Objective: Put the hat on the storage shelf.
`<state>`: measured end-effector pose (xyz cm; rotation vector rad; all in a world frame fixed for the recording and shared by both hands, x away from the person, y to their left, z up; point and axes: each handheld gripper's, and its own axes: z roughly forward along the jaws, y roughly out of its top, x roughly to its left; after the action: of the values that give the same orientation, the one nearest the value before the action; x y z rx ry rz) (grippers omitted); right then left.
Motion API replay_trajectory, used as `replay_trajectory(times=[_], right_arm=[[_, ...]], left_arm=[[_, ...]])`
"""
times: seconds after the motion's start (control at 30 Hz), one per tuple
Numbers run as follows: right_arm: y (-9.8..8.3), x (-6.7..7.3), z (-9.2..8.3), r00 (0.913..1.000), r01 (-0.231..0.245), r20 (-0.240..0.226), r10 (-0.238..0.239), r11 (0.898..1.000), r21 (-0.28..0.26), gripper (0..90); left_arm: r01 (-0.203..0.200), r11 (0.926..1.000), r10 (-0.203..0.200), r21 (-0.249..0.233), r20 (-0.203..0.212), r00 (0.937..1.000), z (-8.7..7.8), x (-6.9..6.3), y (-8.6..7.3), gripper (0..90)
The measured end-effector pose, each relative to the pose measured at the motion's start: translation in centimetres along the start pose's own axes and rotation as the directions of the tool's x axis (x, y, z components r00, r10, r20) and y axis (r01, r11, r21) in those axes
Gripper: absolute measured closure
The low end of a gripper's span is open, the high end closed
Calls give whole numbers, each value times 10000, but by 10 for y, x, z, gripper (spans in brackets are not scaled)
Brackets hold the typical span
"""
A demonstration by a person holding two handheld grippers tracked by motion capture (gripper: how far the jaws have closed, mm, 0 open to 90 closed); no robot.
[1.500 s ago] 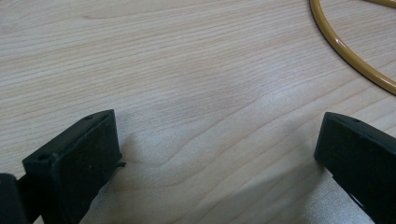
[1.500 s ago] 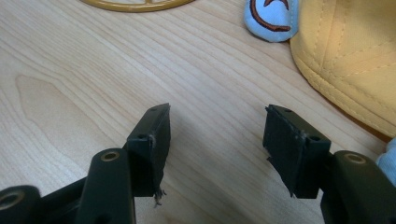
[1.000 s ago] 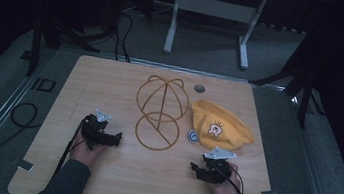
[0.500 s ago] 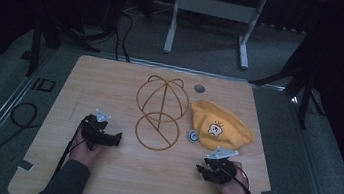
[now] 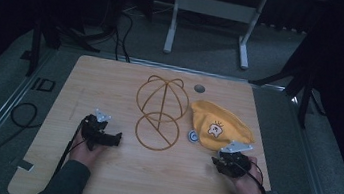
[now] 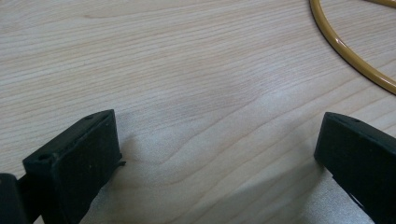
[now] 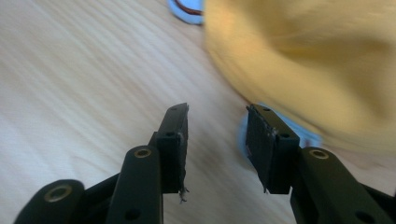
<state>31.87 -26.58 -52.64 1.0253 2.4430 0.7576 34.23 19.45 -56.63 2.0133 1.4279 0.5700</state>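
A yellow cloth cap [image 5: 220, 126] with a small cartoon print lies on the right half of the wooden table [image 5: 111, 84]. A round blue-and-white tag [image 5: 193, 136] sits at its left edge. My right gripper [image 5: 228, 160] is just in front of the cap, held in a hand. In the right gripper view its jaws [image 7: 217, 116] stand open with bare wood between them, and the cap's edge [image 7: 317, 60] is right ahead. My left gripper [image 5: 114, 139] rests left of centre. Its jaws [image 6: 219, 135] are wide open over bare wood.
A yellow wire frame [image 5: 160, 113], a domed outline above a ring, lies flat in the middle of the table; one curve of the wire frame [image 6: 345, 49] runs past the left gripper. A small grey disc [image 5: 200, 88] sits near the far edge. Cables trail off the table's left side.
My right gripper has moved right and a little forward, closer to the yellow cap. The left gripper has stayed put.
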Motion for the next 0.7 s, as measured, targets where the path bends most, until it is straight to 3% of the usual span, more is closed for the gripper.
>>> replay_trajectory(times=[0.17, 0.47, 0.7], right_arm=[[-1, -8, 0, 9983, 415, 400, -422, 9989, 200, 551], [1, -17, 7, 9987, 428, 270, -441, 9980, 469, 556], [3, -24, 18, 9997, 32, 247, -59, 9941, 1081, 559]], left_arm=[[-3, 10000, 3, 3, -2, 10000, 0, 0, 0, 1], [-3, 10000, 3, 0, -2, 10000, 0, 0, 0, 1], [19, 10000, -19, -23, -1, 10000, 0, 0, 0, 1]])
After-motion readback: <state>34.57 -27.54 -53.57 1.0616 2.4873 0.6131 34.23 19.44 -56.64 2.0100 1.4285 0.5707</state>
